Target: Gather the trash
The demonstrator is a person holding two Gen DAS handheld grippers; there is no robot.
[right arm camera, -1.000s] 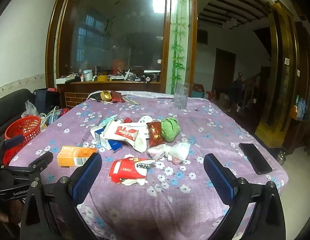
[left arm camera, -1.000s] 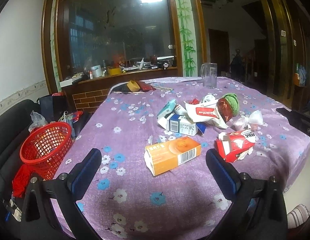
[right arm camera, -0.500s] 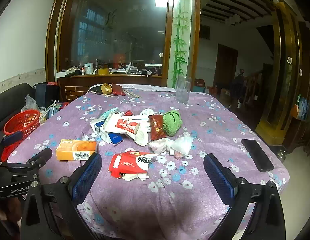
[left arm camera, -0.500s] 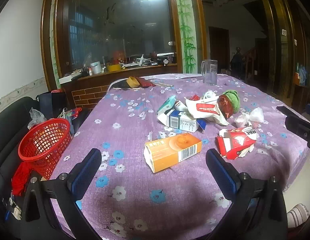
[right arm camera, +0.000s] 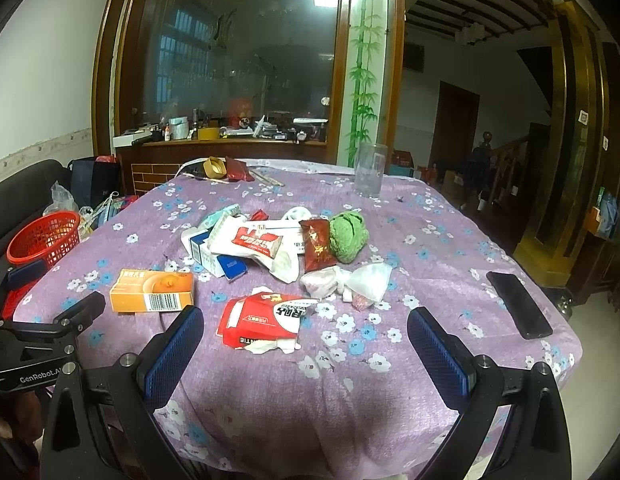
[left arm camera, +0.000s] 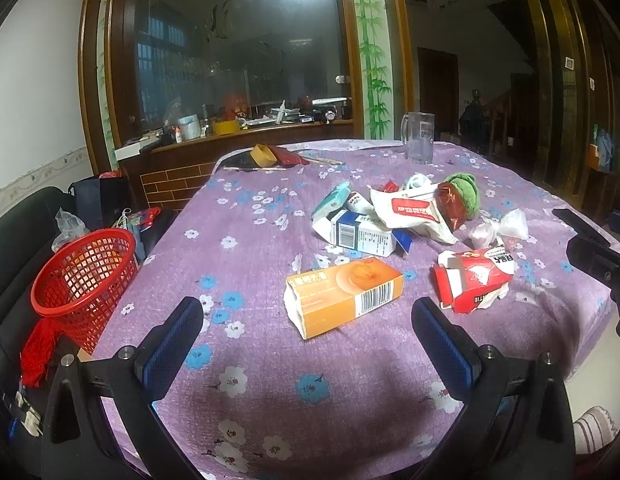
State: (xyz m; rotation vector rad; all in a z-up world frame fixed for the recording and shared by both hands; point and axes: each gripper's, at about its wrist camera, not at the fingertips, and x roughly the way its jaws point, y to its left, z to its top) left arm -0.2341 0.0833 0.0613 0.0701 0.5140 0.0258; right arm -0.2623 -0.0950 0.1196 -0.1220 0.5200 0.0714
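Purple table (left arm camera: 250, 240): orange carton (left arm camera: 344, 296) beside red basket (left arm camera: 84, 276).

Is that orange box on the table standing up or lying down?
Lying down: the orange box rests flat on the purple tablecloth, barcode side facing the camera.

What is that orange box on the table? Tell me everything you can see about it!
The orange box is a long cardboard carton lying flat on the purple flowered tablecloth. Its top shows a round orange picture and pale lettering; the side facing the cameras has a white patch with a black barcode. One end looks open, with pale flaps showing. It lies alone, touching no other trash, near the table's front edge, left of the crushed red and white pack. Neither gripper touches it.
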